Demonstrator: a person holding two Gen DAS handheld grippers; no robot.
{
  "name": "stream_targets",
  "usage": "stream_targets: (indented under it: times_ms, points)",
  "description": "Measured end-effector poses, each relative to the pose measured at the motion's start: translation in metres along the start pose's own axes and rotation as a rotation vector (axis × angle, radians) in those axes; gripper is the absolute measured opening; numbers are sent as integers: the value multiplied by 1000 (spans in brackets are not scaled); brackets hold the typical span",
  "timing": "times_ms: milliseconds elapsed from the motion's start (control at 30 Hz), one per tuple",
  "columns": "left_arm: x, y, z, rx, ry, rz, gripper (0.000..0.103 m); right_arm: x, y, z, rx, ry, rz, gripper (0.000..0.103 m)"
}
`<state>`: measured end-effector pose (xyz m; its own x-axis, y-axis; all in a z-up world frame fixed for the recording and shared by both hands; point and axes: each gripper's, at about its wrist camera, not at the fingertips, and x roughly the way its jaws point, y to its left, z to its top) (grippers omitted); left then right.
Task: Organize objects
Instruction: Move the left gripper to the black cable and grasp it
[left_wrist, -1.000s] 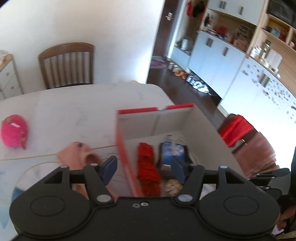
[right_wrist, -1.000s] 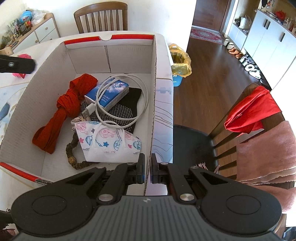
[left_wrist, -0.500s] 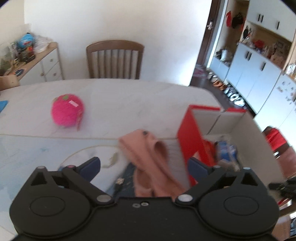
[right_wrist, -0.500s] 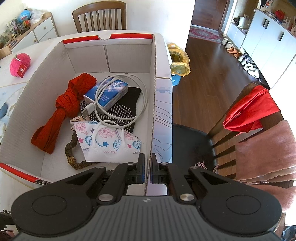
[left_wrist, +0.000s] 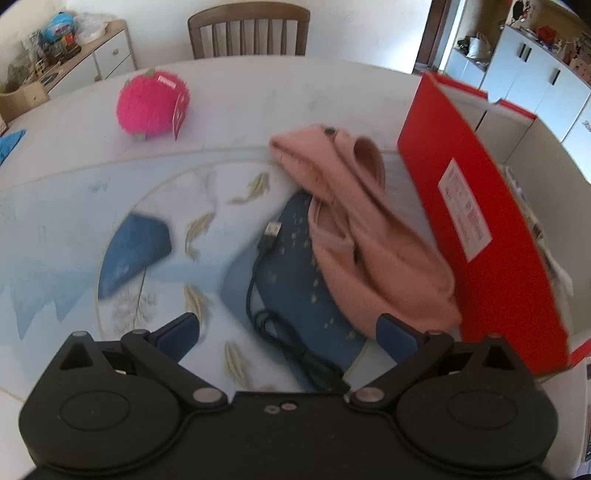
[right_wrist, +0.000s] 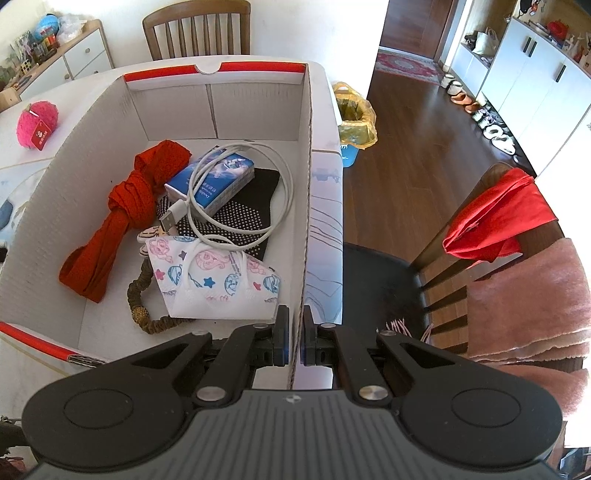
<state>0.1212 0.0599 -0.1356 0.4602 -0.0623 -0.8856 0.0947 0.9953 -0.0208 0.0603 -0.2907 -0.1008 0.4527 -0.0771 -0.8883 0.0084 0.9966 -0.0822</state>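
Six items sit in the box (right_wrist: 310, 155) my right gripper (right_wrist: 293, 341) clamps by its wall; left gripper (left_wrist: 288, 332), jaws wide and empty, over cable (left_wrist: 258, 295), with hat (left_wrist: 362, 236) and ball (left_wrist: 153, 105) left on the surface (left_wrist: 236, 110).

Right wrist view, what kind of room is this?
Most likely a home dining area: a wooden chair at a table, white cupboards, and slippers along the wood floor.
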Motion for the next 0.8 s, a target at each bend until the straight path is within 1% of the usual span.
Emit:
stream_targets:
  times_ms: [67, 167, 333, 400, 467, 533, 600, 700, 800]
  points:
    - [4, -1, -6, -13, 13, 3, 101, 0, 0, 0, -1, 1, 0, 5]
    - [8, -3, -14, -19, 27, 29, 101, 1, 1, -1, -2, 3, -2, 5]
    - [13, -11, -23, -13, 25, 67, 101, 1, 1, -1, -1, 3, -1, 5]
    - [15, -12, -25, -18, 24, 68, 98, 1, 1, -1, -2, 4, -1, 5]
    - [17, -12, -27, -30, 29, 61, 91, 1, 1, -2, -3, 4, -1, 5]
    - [18, -10, -28, -48, 38, 56, 87, 1, 1, -2, -3, 4, -1, 5]
    - [18, -9, -28, -66, 28, 58, 83, 1, 1, -2, -2, 4, -2, 5]
    - [17, -9, -28, -74, 16, 61, 74, 1, 1, -2, -2, 3, -1, 5]
    - [15, -9, -27, -79, 8, 60, 61, 1, 1, -2, -3, 4, -1, 5]
